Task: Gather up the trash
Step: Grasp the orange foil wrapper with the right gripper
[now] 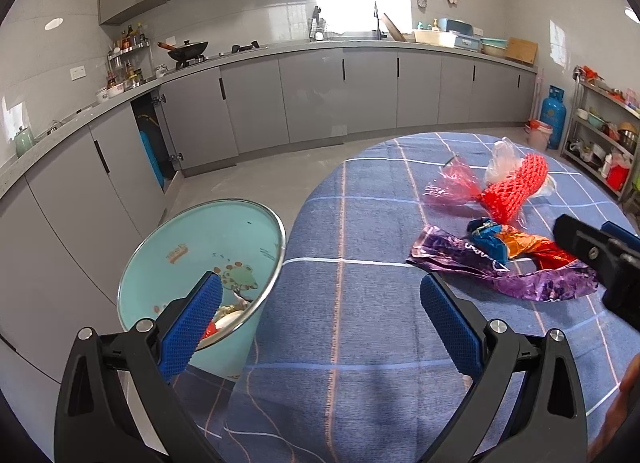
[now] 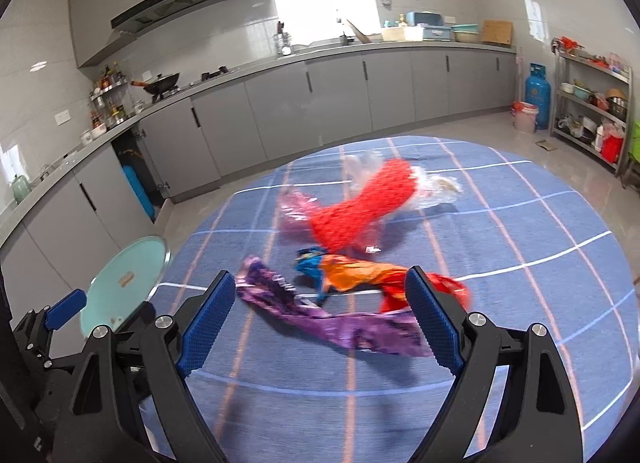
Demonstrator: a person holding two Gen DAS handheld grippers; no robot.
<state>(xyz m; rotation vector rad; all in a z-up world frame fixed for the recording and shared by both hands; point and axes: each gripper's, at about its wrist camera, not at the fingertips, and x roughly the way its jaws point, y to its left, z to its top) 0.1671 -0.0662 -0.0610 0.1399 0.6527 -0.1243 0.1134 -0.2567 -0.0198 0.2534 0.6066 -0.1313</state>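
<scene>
On the blue checked tablecloth lies a heap of trash: a purple wrapper, a blue-and-orange wrapper, a red foam net, pink cellophane and a clear plastic bag. A turquoise bin stands on the floor at the table's left edge, with scraps inside. My left gripper is open and empty, straddling that edge. My right gripper is open just above the purple wrapper, which lies between its fingers without being pinched. The orange wrapper and the red net lie beyond.
Grey kitchen cabinets run along the far wall, one door open at the left. A blue gas cylinder and a metal shelf rack stand at the right. The bin sits close beside my left gripper.
</scene>
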